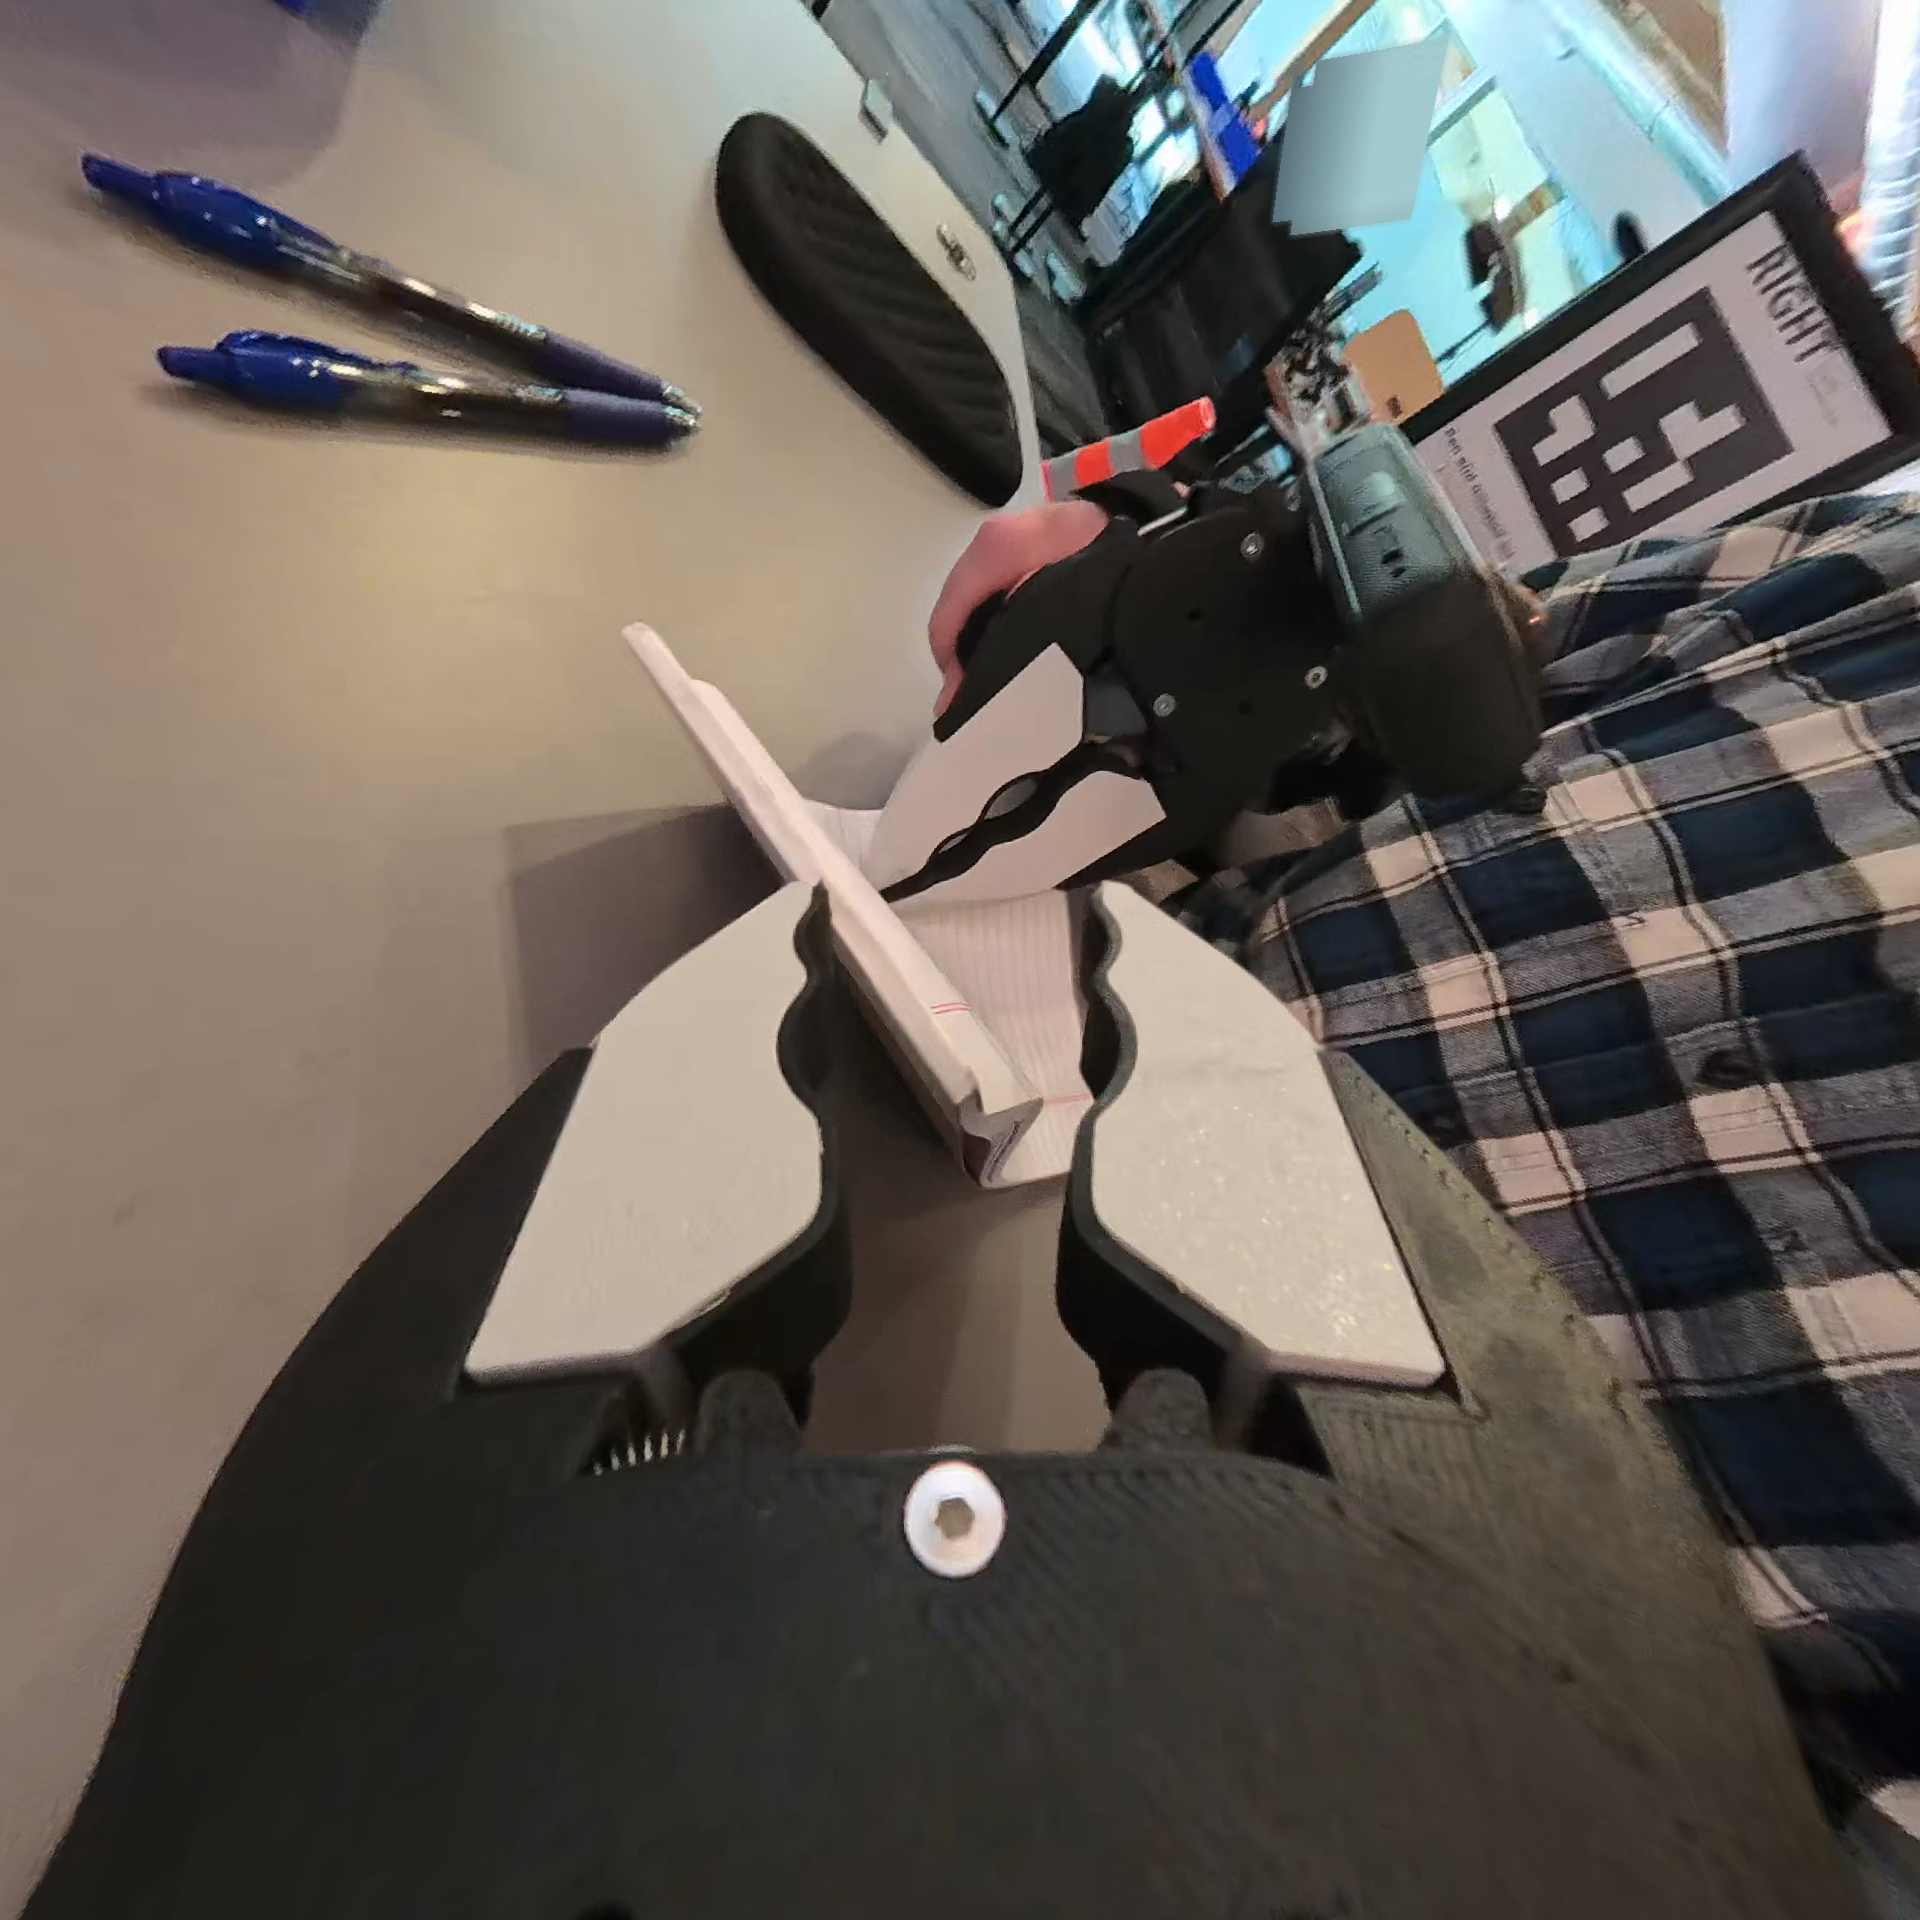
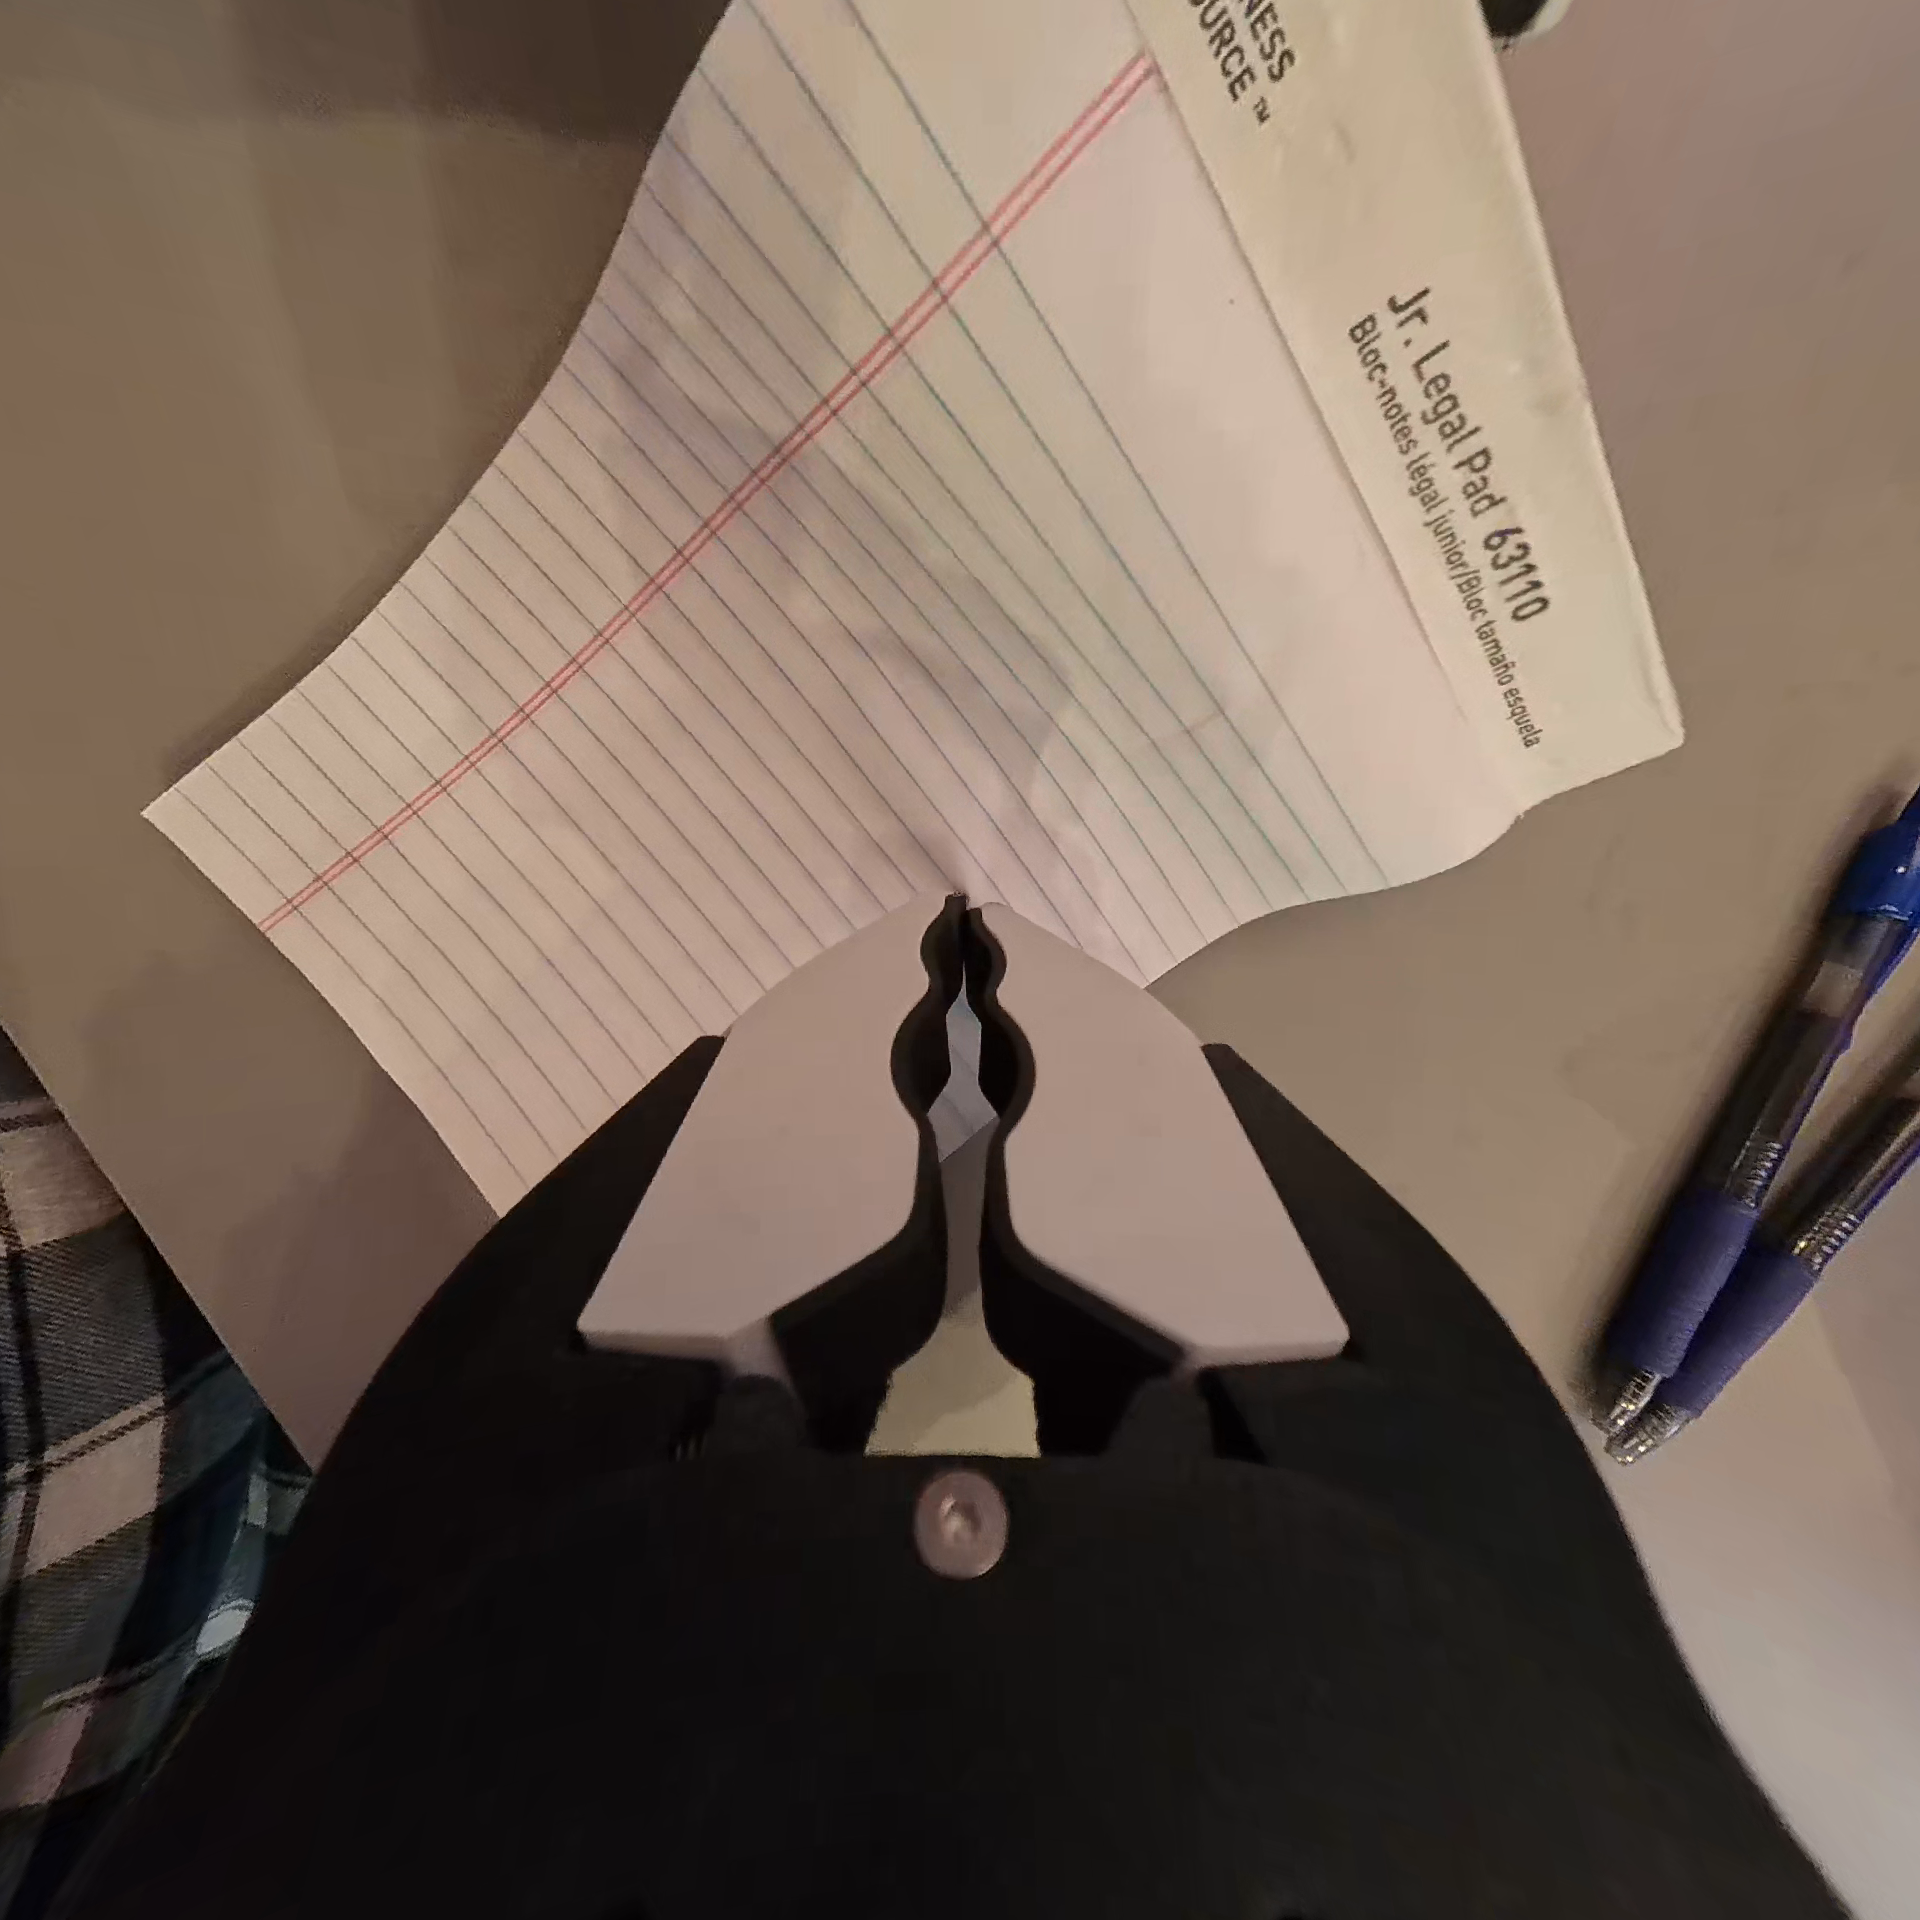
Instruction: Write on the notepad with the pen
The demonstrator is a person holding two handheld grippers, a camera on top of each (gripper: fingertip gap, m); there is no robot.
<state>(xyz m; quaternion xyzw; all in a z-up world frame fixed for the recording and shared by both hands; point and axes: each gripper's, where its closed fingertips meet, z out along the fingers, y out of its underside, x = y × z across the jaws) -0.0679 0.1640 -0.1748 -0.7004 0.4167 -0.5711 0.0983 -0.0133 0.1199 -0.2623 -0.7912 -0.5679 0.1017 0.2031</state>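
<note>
White notepad (image 2: 831, 540) under closed right gripper (image 2: 961, 914) (pens (image 2: 1766, 1143) beside)

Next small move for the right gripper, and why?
Probably swing the right gripper off the notepad toward the two blue pens and open it. Its jaws are shut over the page with no pen, and both pens lie untouched on the table.
</note>
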